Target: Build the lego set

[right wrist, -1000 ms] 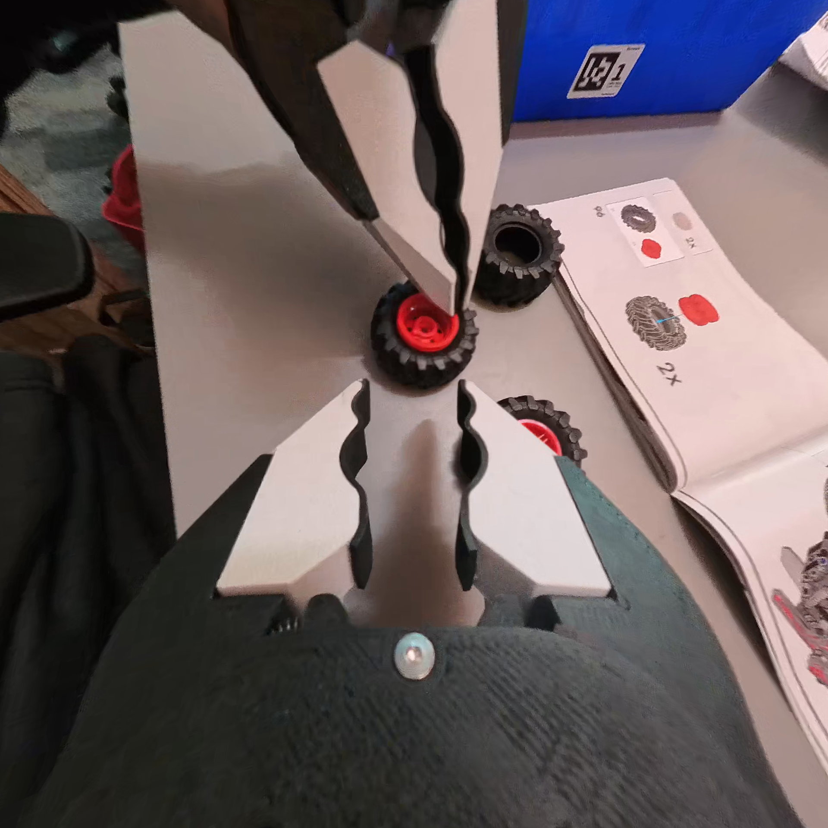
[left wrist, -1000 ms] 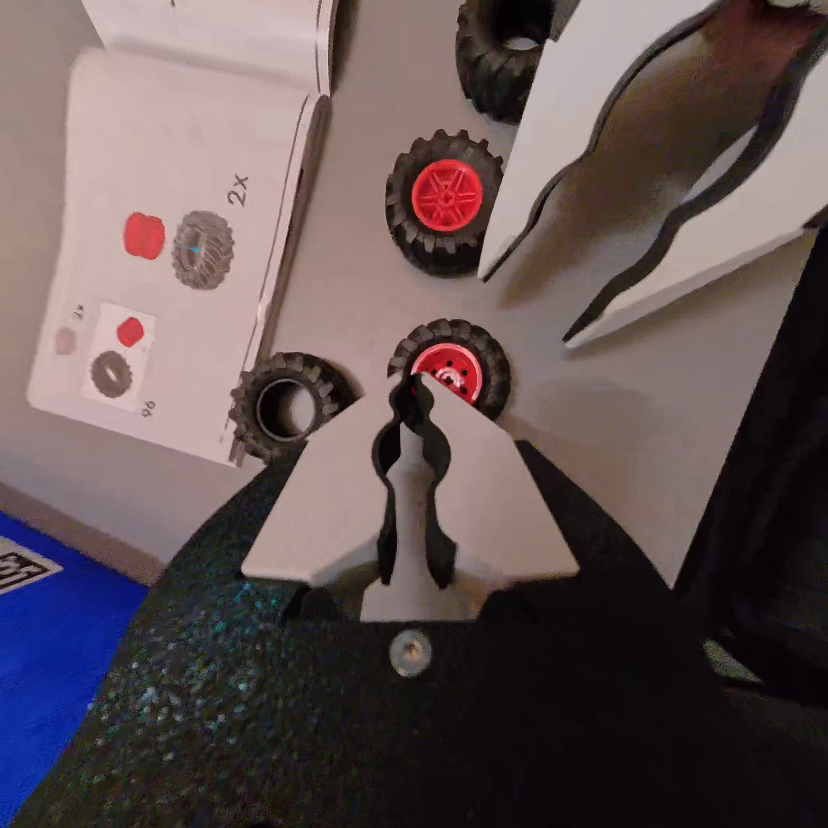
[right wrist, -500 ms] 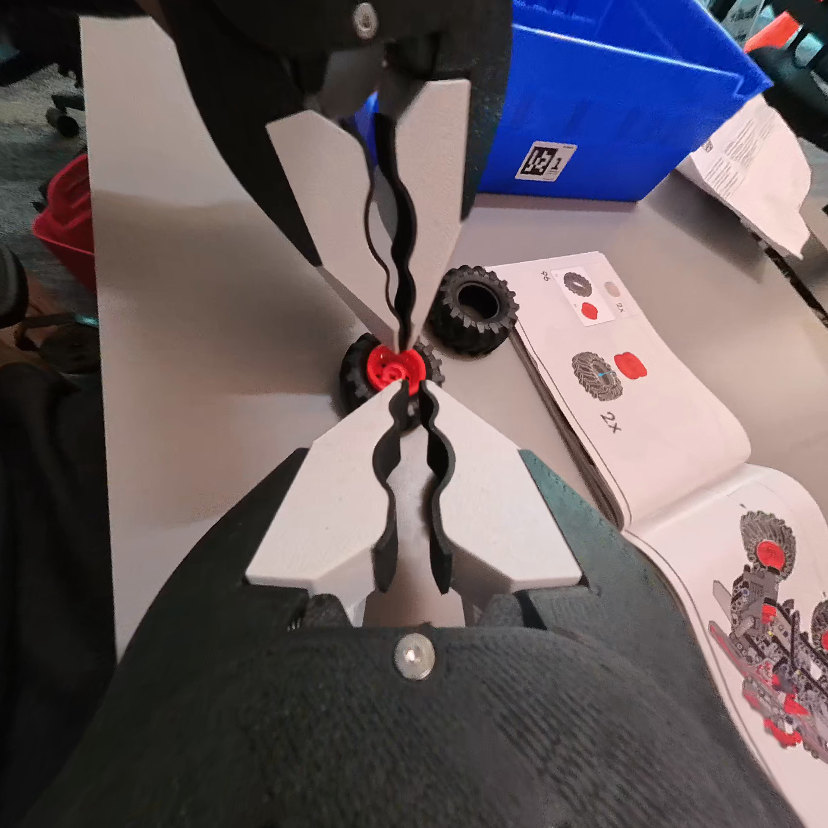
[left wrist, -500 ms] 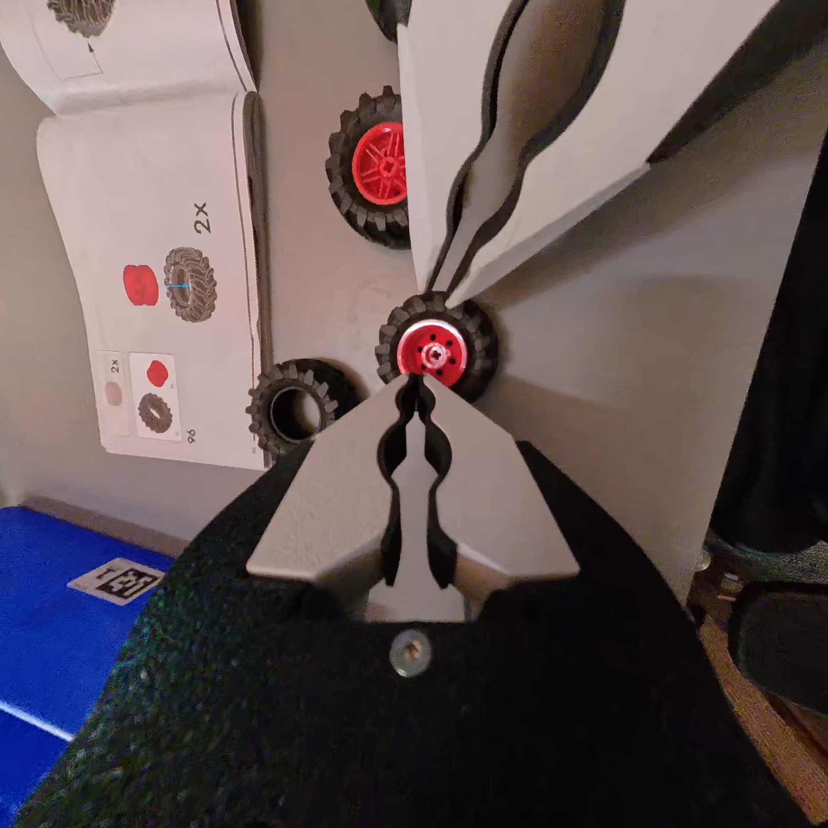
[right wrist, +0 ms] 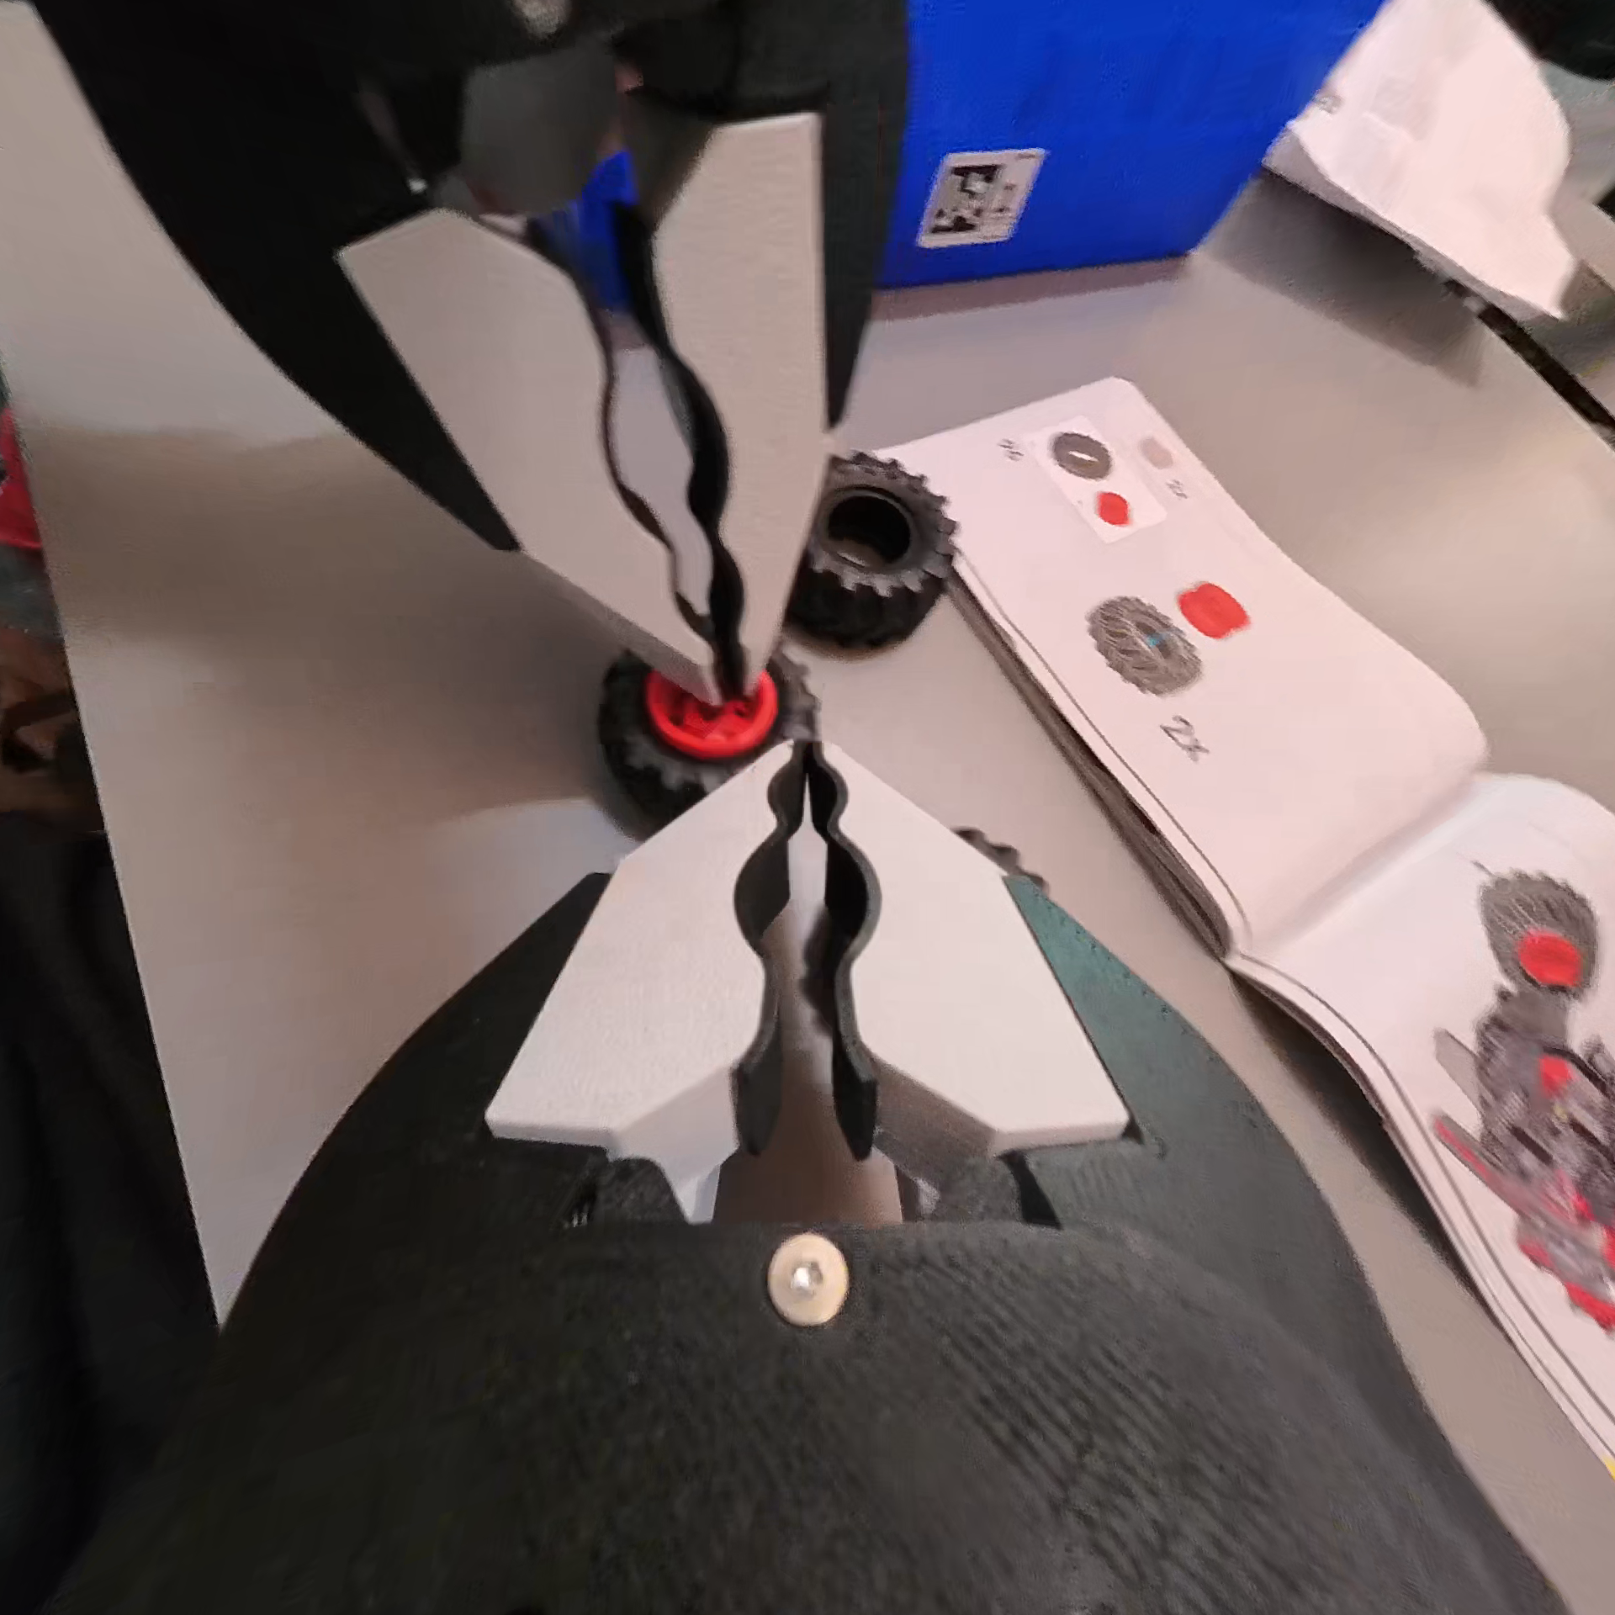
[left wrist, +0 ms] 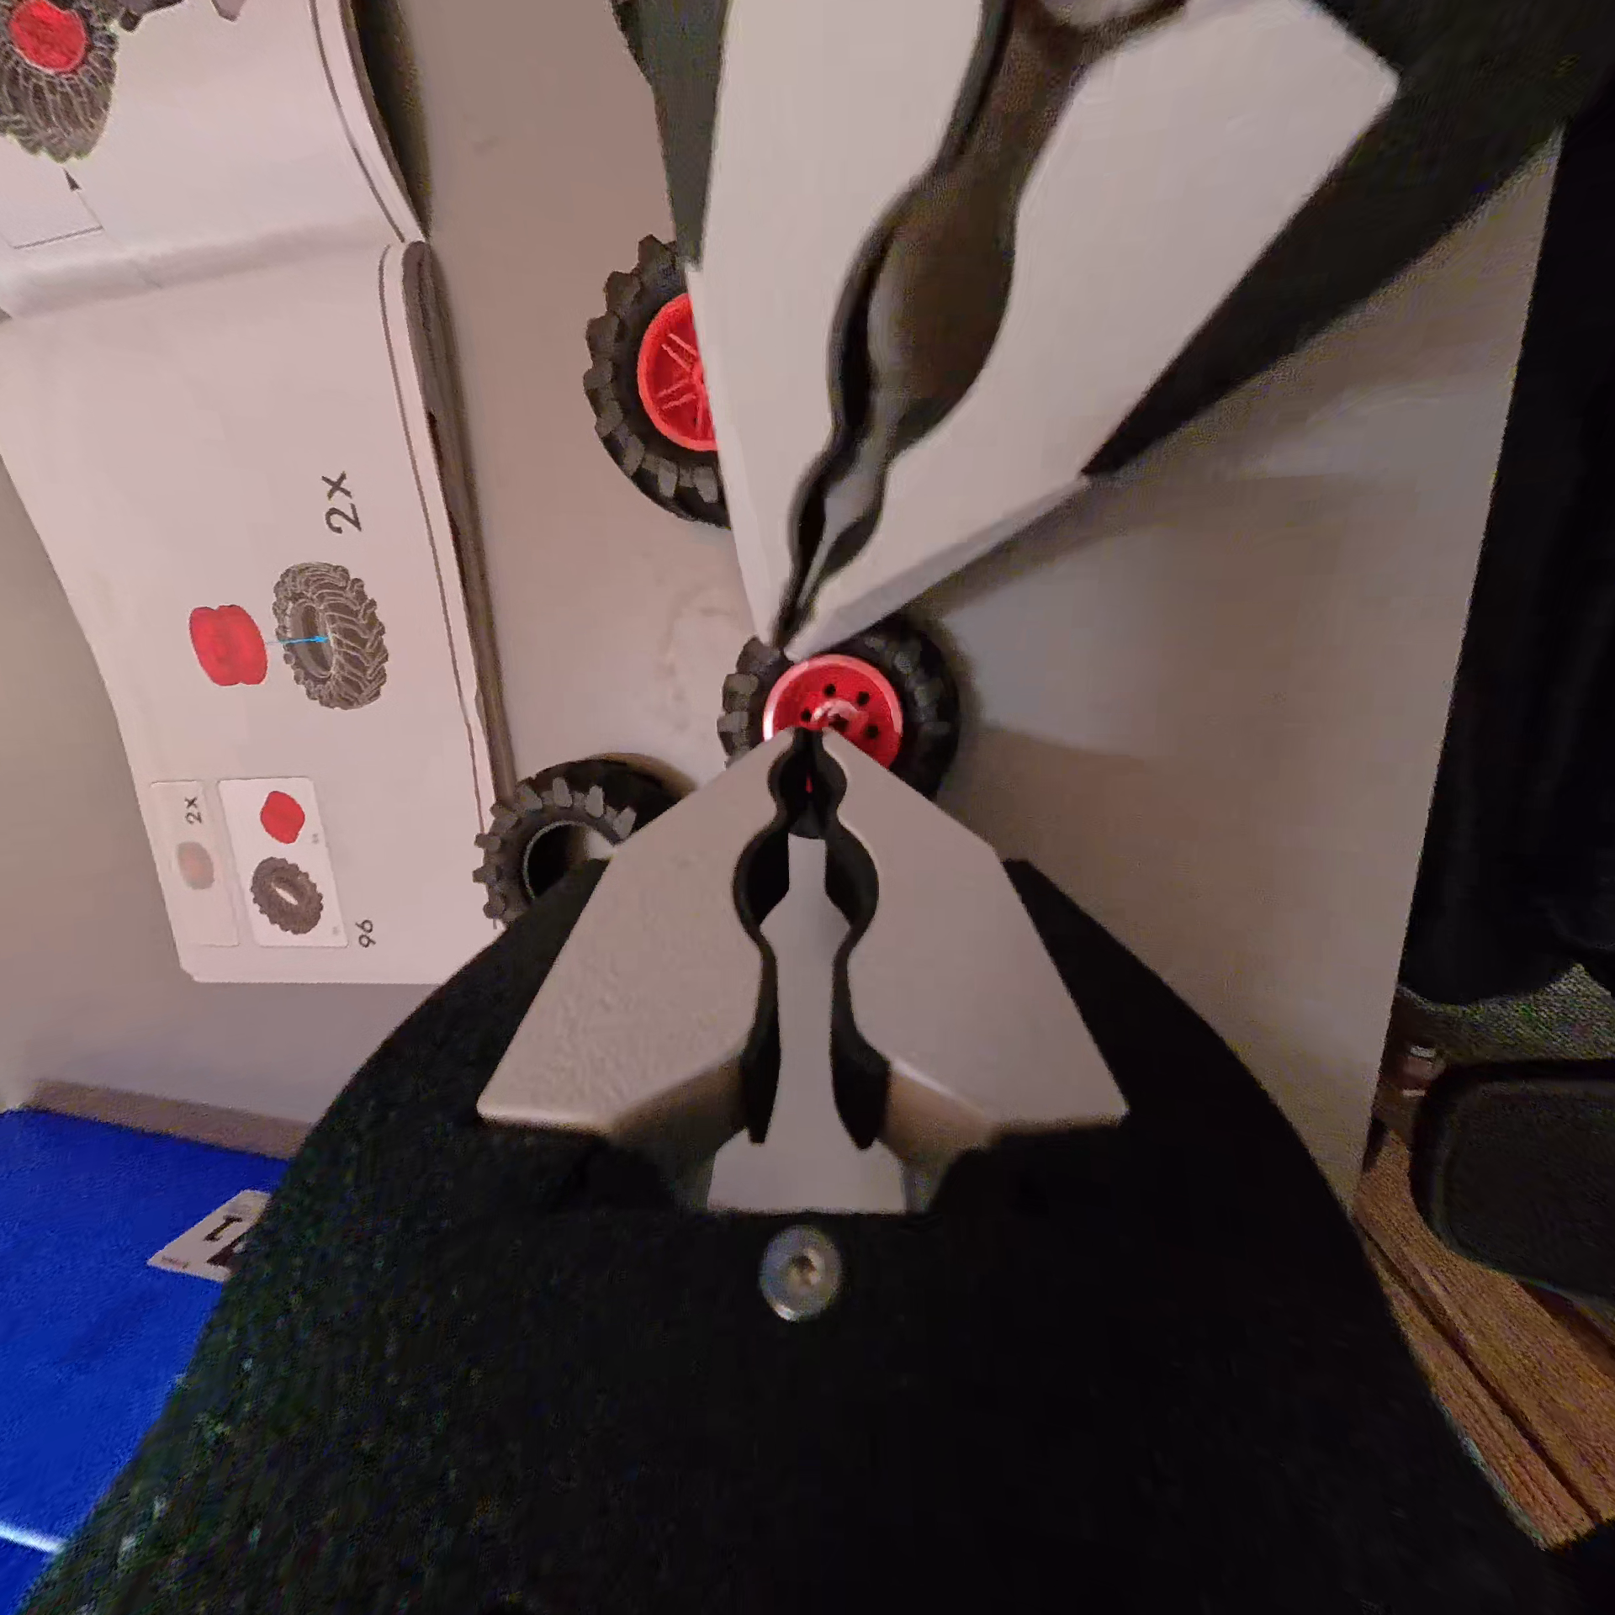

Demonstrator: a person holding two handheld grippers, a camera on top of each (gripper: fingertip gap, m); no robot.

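Observation:
A small wheel, black tyre with a red rim (left wrist: 861, 699), lies flat on the grey table (left wrist: 1180, 699). My left gripper (left wrist: 808, 738) is shut, its tips resting on the middle of the red rim. My right gripper (left wrist: 786, 634) comes in from the far side, shut, tips at the tyre's edge. In the right wrist view the left gripper (right wrist: 725, 686) presses down on the red rim (right wrist: 699, 730), and the right gripper (right wrist: 804, 752) is shut just at the tyre's near side. Neither gripper holds anything between its fingers.
An empty black tyre (left wrist: 546, 843) (right wrist: 874, 542) lies beside the open instruction booklet (left wrist: 218, 612) (right wrist: 1223, 655). A second red-rimmed wheel (left wrist: 664, 384) lies behind the right gripper. A blue bin (right wrist: 1092, 114) stands at the back. The table edge (left wrist: 1398, 874) is close.
My right gripper has shut and moved in to the wheel's edge. My left gripper's tips have shifted onto the middle of the red rim. The wheel has stayed on the table.

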